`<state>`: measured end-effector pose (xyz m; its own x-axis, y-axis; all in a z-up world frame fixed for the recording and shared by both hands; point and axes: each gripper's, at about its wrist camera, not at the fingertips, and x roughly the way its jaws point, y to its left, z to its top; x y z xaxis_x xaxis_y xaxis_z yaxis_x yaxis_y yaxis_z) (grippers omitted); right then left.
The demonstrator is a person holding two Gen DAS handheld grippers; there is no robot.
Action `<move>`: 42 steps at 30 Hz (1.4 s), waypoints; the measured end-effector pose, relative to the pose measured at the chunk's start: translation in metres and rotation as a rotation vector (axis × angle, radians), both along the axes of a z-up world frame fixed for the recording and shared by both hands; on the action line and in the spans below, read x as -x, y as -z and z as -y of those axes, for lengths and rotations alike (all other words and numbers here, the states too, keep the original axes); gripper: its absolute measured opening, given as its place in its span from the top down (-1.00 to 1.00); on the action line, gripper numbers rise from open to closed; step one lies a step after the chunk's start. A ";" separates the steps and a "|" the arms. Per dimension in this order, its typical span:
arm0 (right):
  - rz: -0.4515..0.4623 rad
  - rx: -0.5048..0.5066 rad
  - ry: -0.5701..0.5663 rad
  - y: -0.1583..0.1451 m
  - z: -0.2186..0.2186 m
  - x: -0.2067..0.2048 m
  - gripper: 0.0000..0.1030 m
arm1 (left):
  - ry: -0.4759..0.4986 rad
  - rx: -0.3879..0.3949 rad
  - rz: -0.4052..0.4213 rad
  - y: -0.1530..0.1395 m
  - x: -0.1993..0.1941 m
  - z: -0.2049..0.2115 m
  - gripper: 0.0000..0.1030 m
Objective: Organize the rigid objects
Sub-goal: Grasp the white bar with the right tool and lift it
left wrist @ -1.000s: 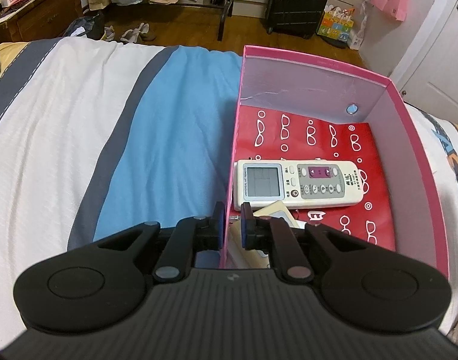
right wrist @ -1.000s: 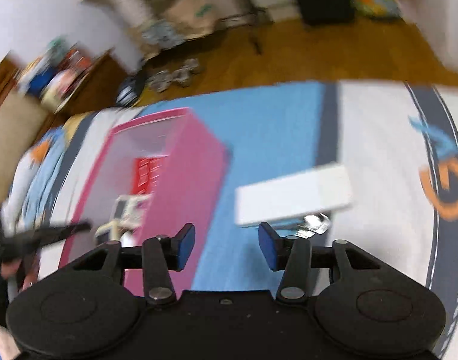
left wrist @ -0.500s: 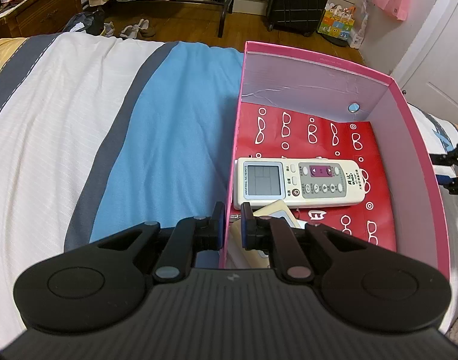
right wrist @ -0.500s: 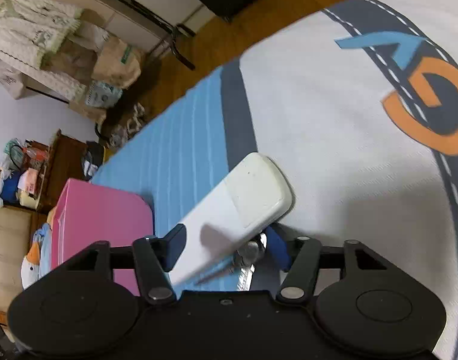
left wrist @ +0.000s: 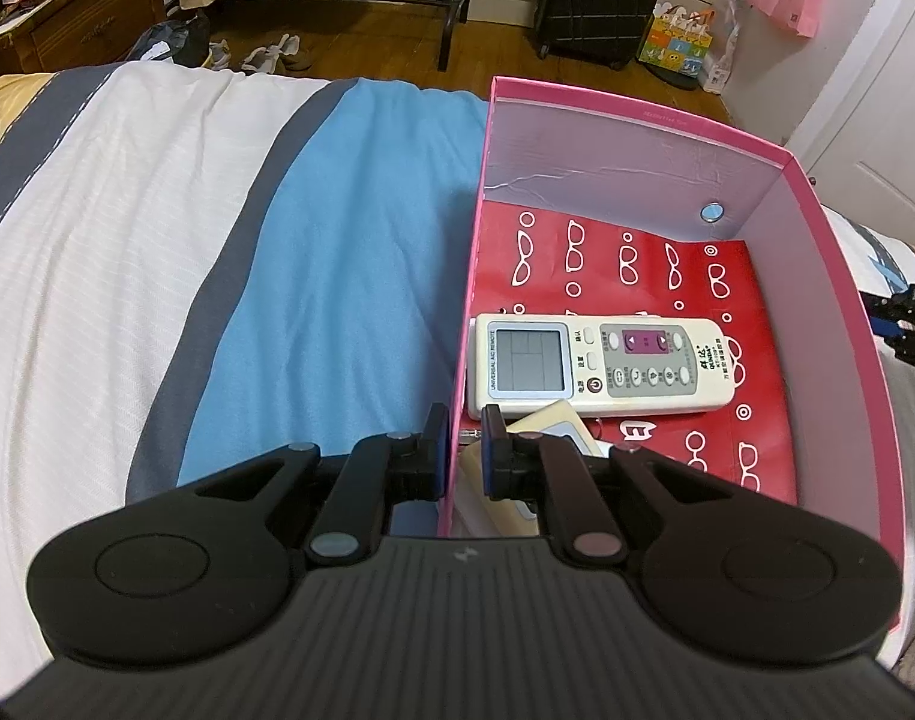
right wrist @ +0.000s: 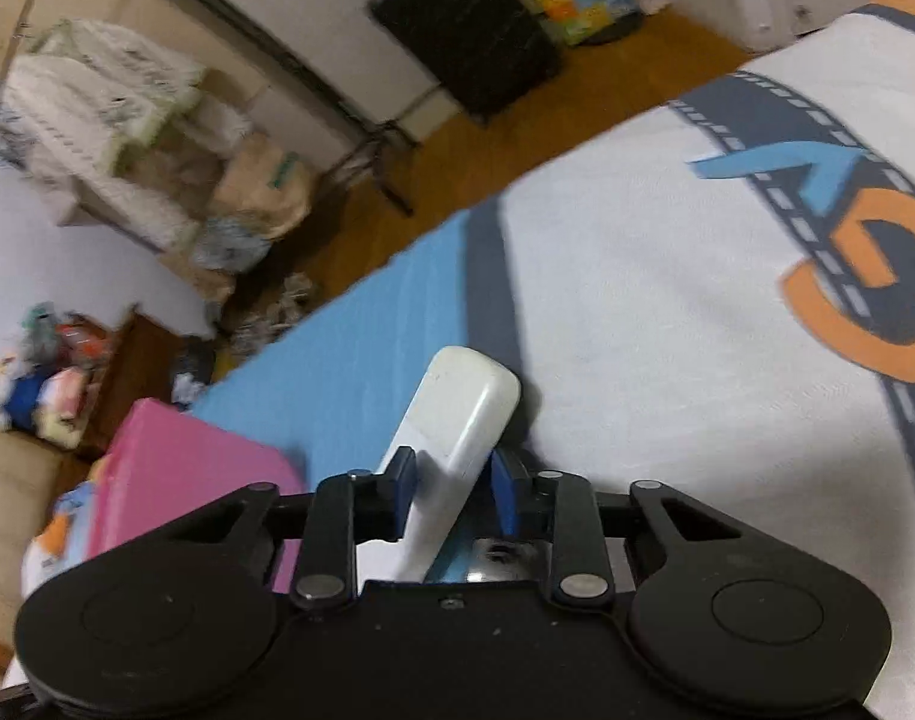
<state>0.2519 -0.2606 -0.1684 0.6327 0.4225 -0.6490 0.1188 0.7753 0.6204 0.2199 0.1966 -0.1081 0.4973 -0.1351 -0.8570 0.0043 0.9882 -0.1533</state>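
the left gripper (left wrist: 459, 443) has its fingers (left wrist: 438, 433) pinched on the near left wall of the pink box (left wrist: 829, 276), one finger outside it and one inside. inside the box, just past those fingers toward 1 o'clock, a white remote (left wrist: 598, 365) lies face up across a red sheet (left wrist: 655, 264) printed with glasses, its near edge over a beige card (left wrist: 556, 420). the box sits on a bed (left wrist: 157, 252) with white, grey and blue stripes, which spreads away toward 9 o'clock. the right gripper (right wrist: 451, 489) has just been closing its fingers (right wrist: 402, 480), and they now pinch a second remote (right wrist: 457, 420), white and back side up, slanting toward 12 o'clock above the bed. the box shows pink at 9 o'clock of that view.
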 end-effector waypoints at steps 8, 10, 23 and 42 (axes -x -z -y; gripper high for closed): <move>0.056 0.064 -0.082 -0.032 -0.017 0.011 0.53 | 0.002 0.000 -0.002 0.001 -0.002 0.000 0.84; 0.059 0.120 -0.116 -0.043 -0.022 0.018 0.53 | 0.001 0.002 -0.003 0.001 -0.002 0.000 0.84; 0.005 0.000 -0.059 -0.018 -0.024 0.011 0.52 | -0.003 -0.005 -0.007 0.003 -0.003 0.002 0.84; -0.080 -0.083 -0.064 0.016 -0.067 0.020 0.20 | -0.005 0.011 -0.012 0.004 -0.005 -0.001 0.84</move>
